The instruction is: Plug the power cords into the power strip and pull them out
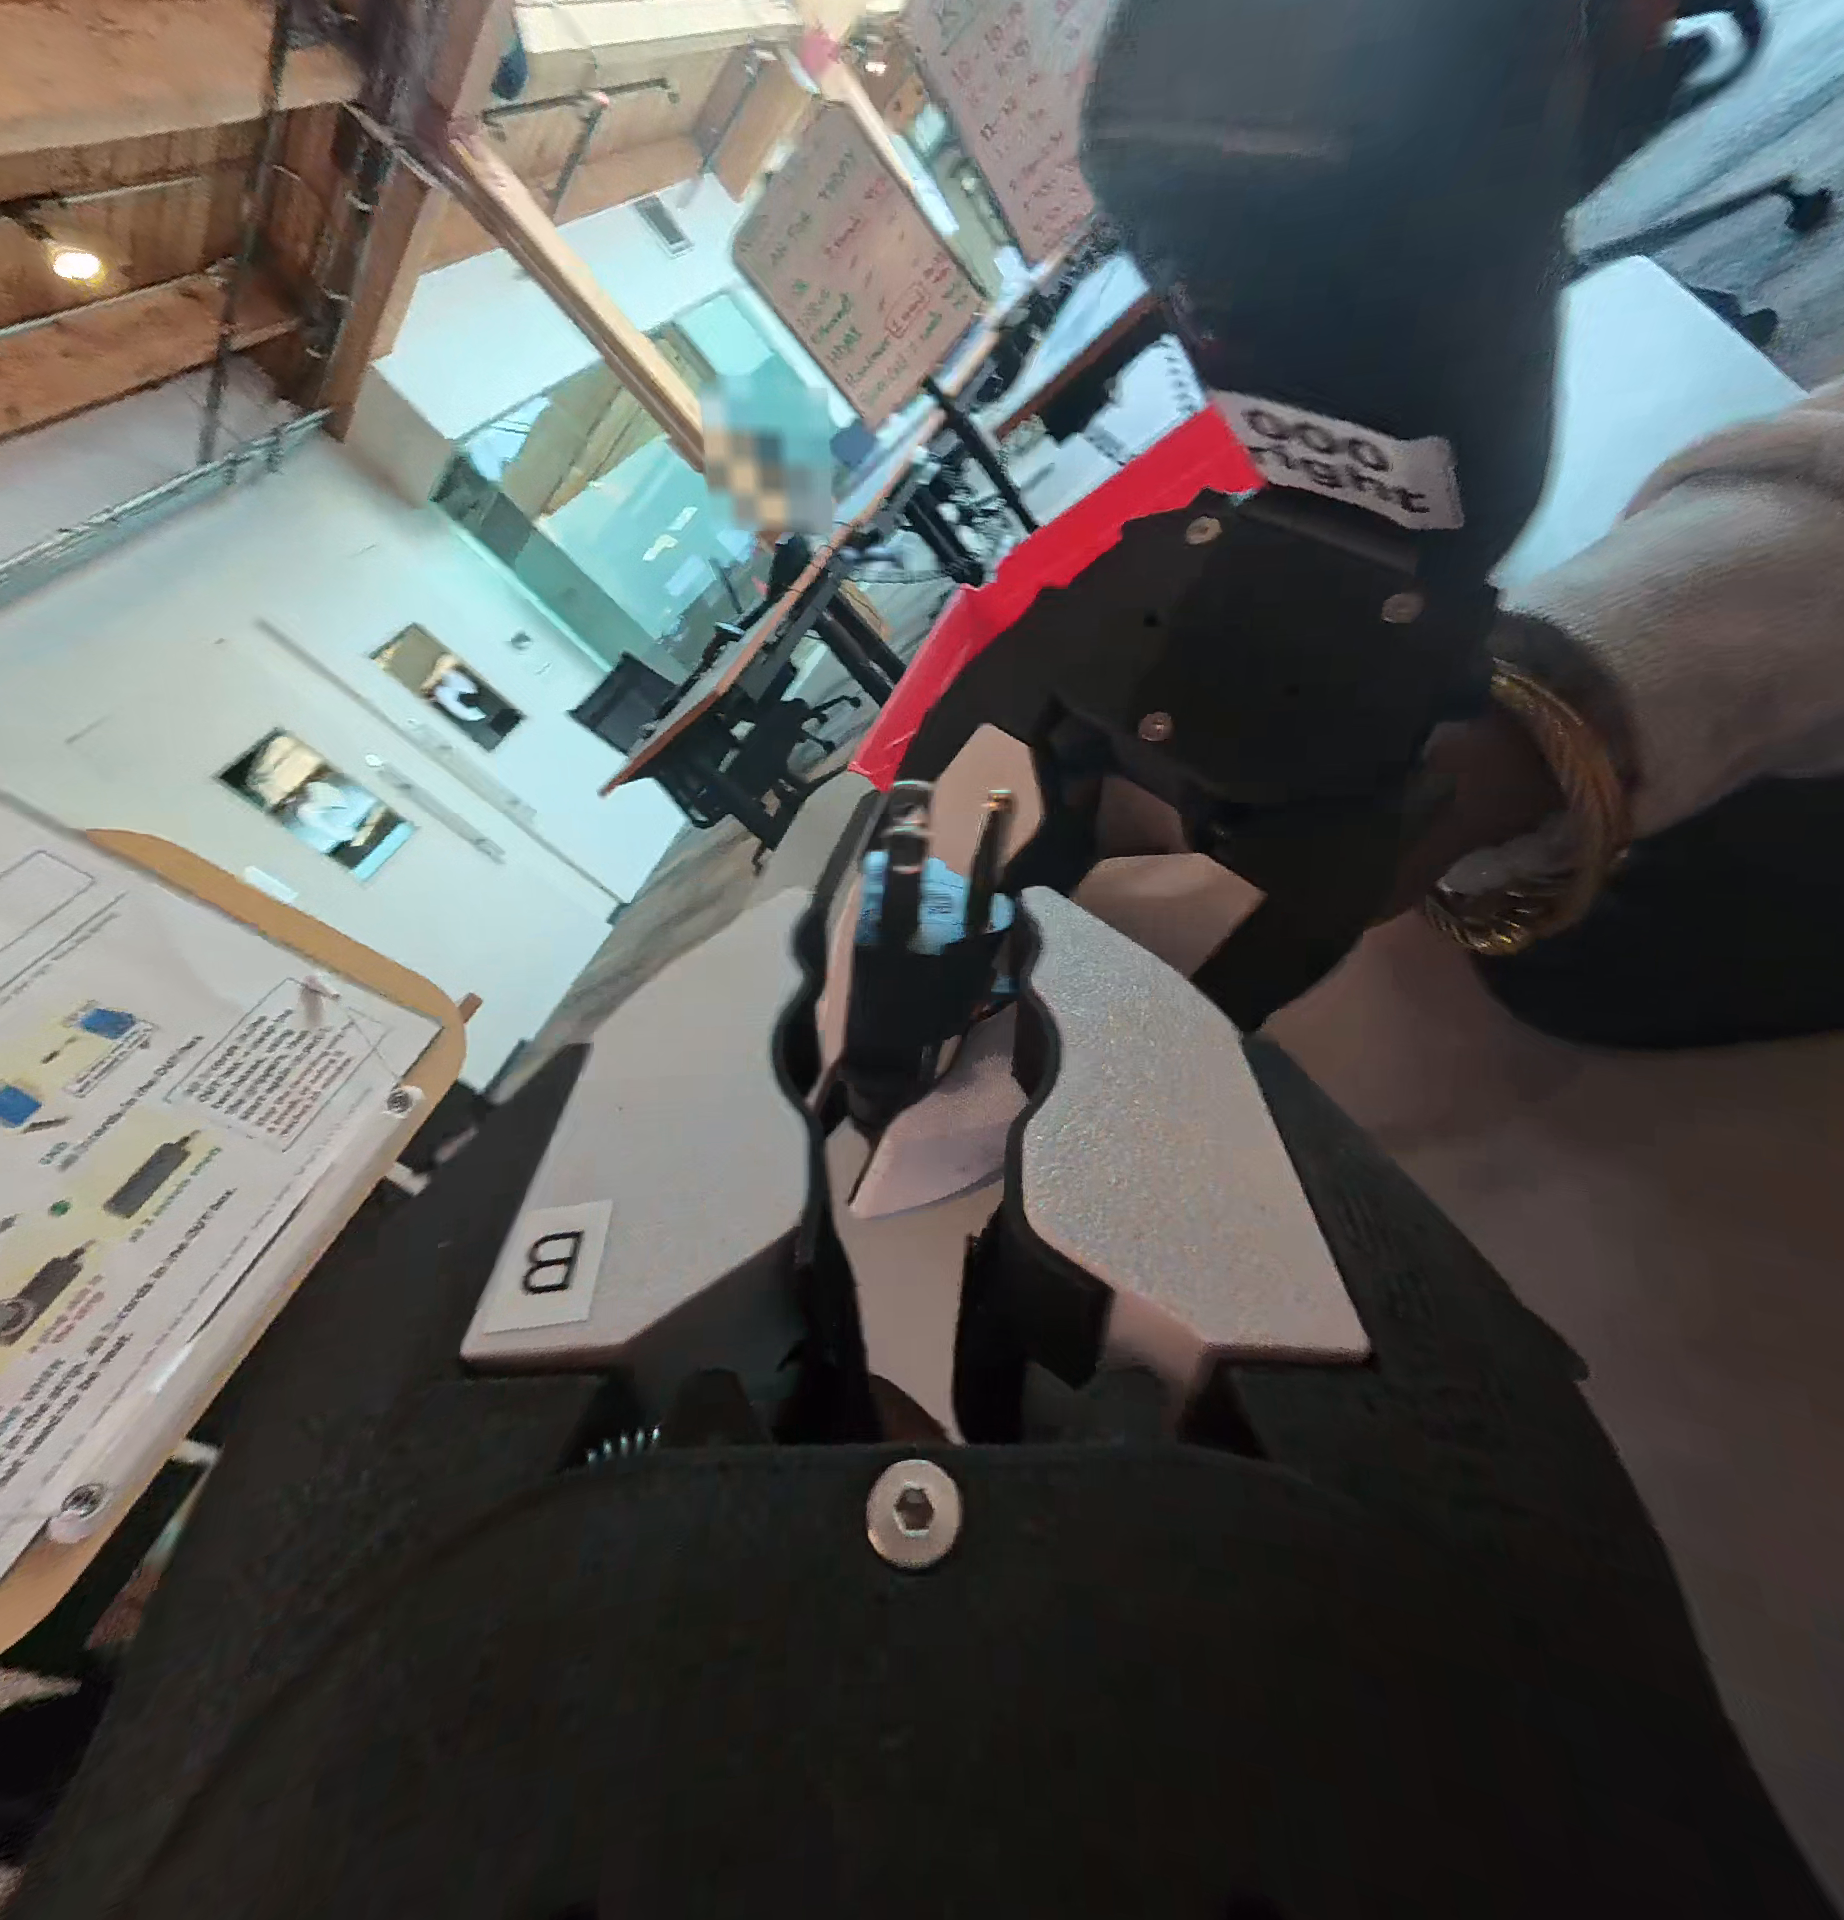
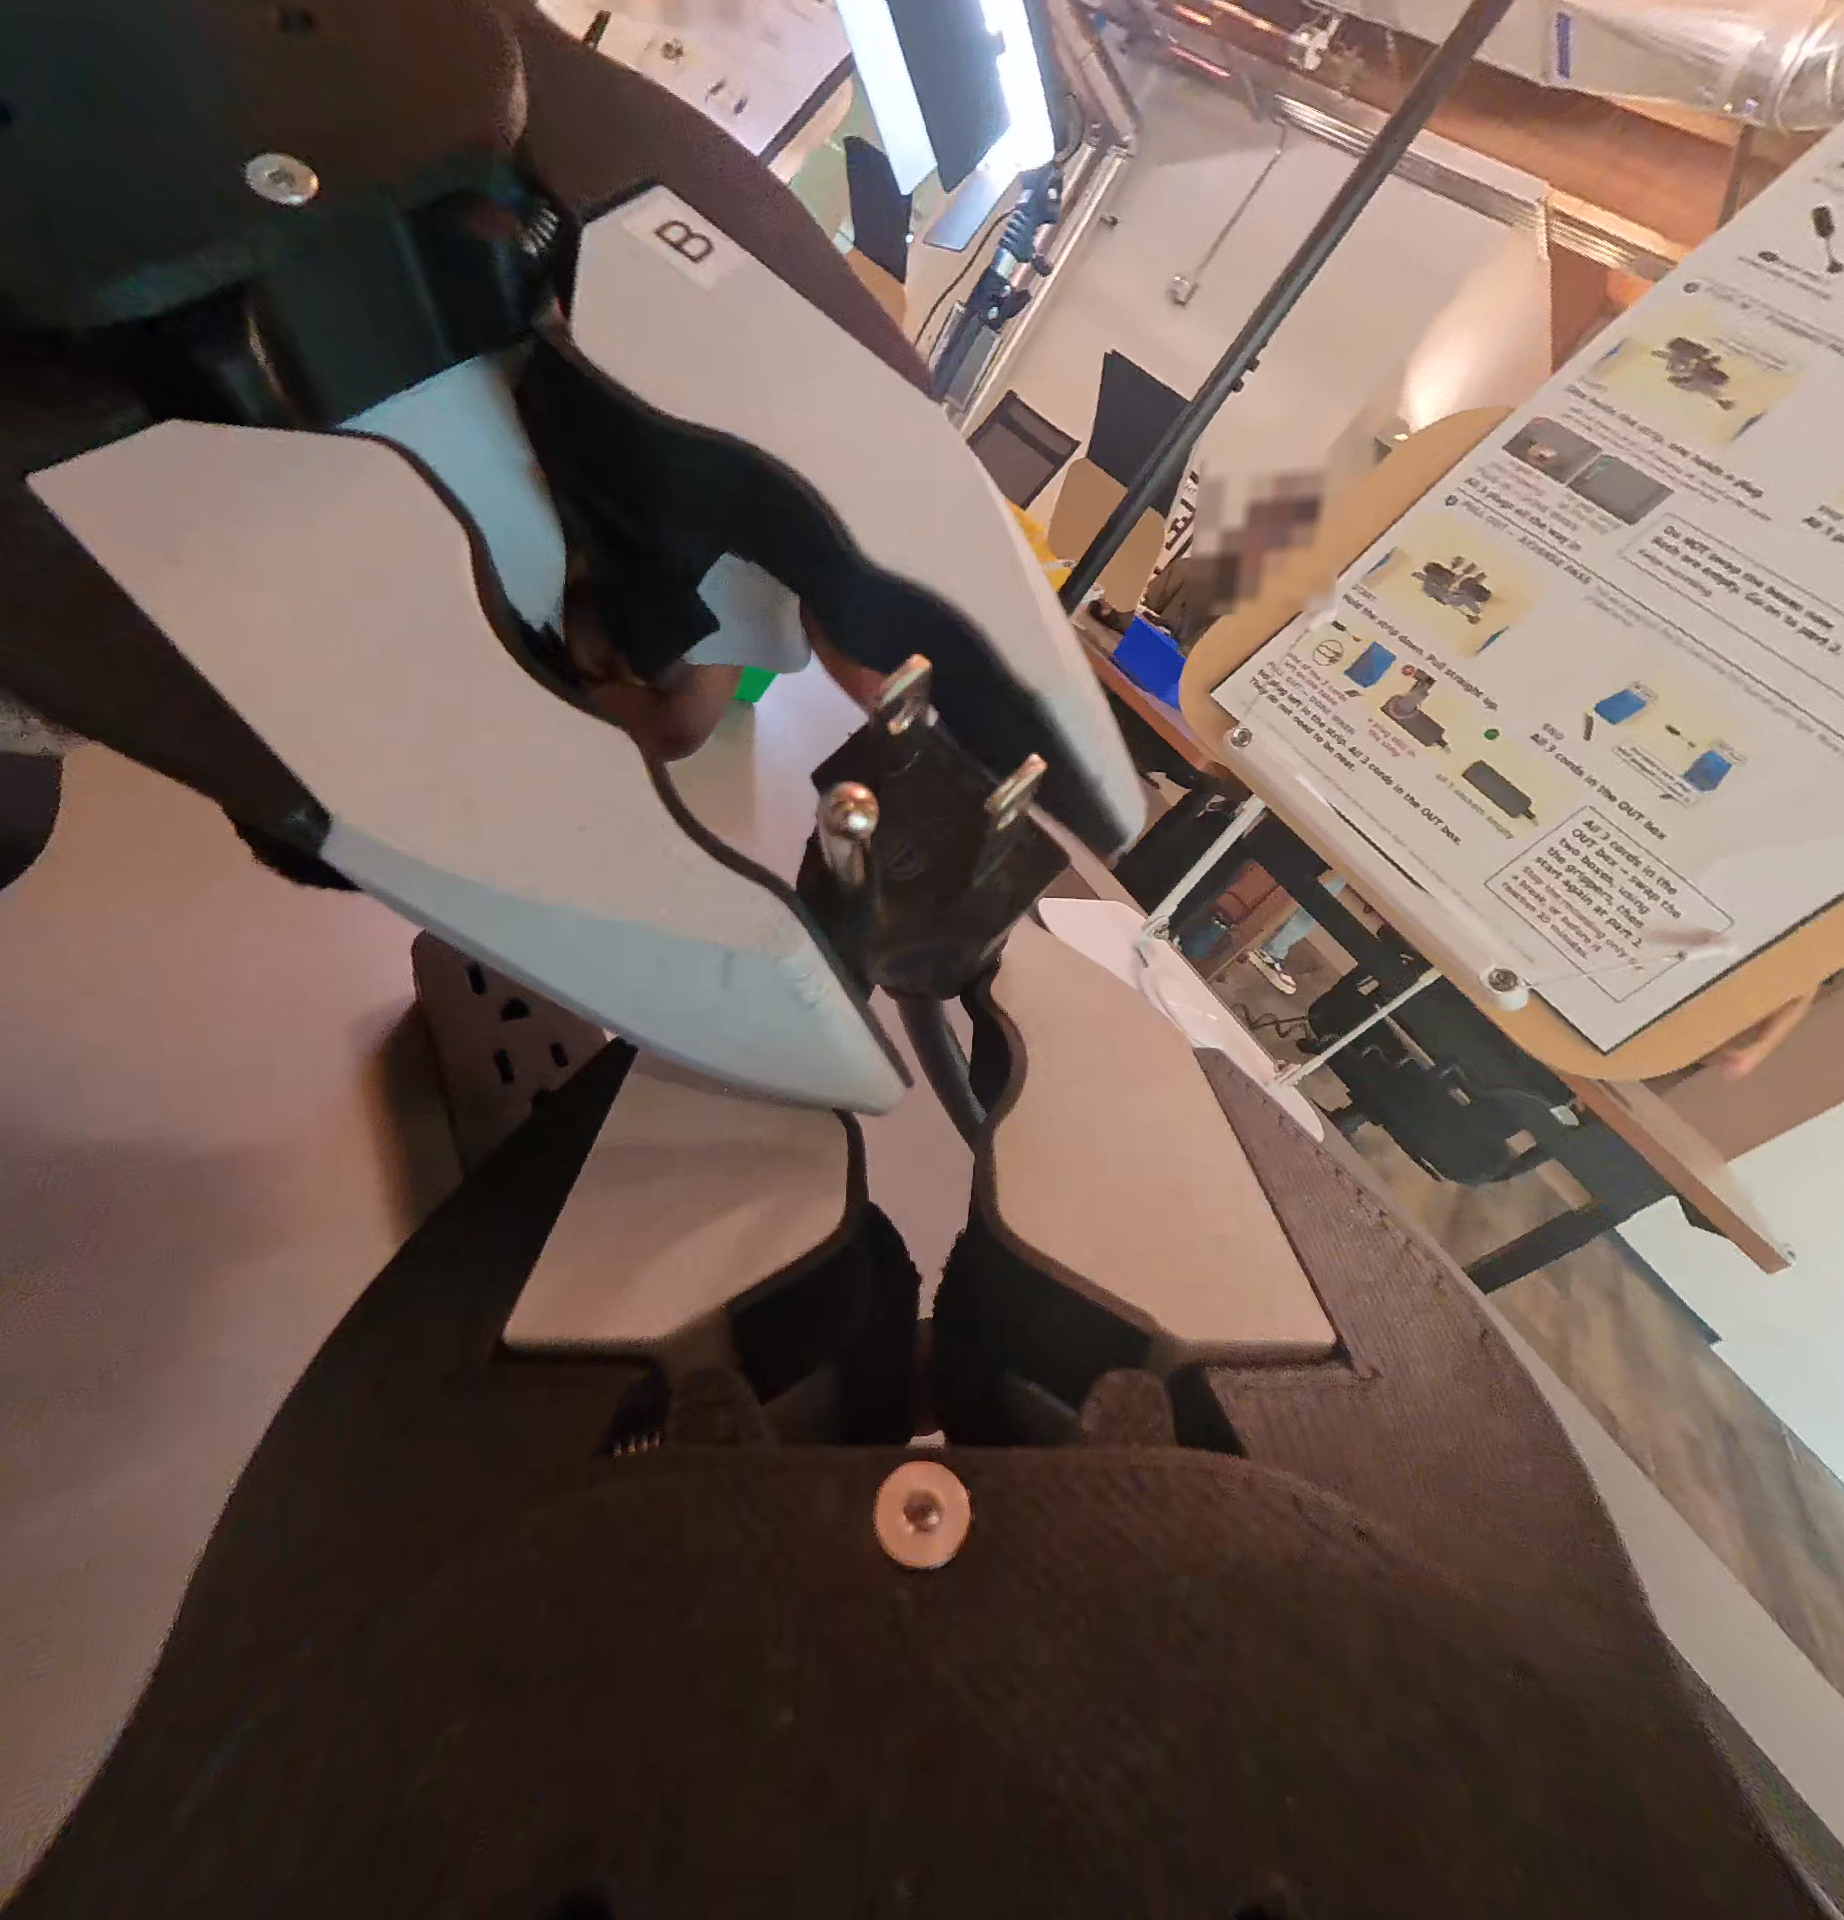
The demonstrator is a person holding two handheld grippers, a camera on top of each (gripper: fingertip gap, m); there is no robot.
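A black three-prong plug (image 2: 928, 862) is held in the air, prongs up, with both grippers at it. My right gripper (image 2: 928, 987) is shut on its base, where the black cord (image 2: 949, 1081) leaves it. My left gripper (image 1: 923, 935) is shut on the plug (image 1: 913, 987) from the other side. It also shows in the right wrist view (image 2: 1001, 951), coming in from the upper left. A pale power strip (image 2: 502, 1029) lies on the table below, with bare sockets showing. The rest of the cord is hidden.
The pale table (image 2: 170, 1039) runs left and below. An instruction board (image 2: 1624, 675) on a wooden panel stands at the right, also in the left wrist view (image 1: 118, 1195). A black stand pole (image 2: 1261, 312) rises behind. A hand with a gold bracelet (image 1: 1552, 810) holds the right gripper's black body (image 1: 1261, 644). About 6 centimeters separates my left fingertips from my right.
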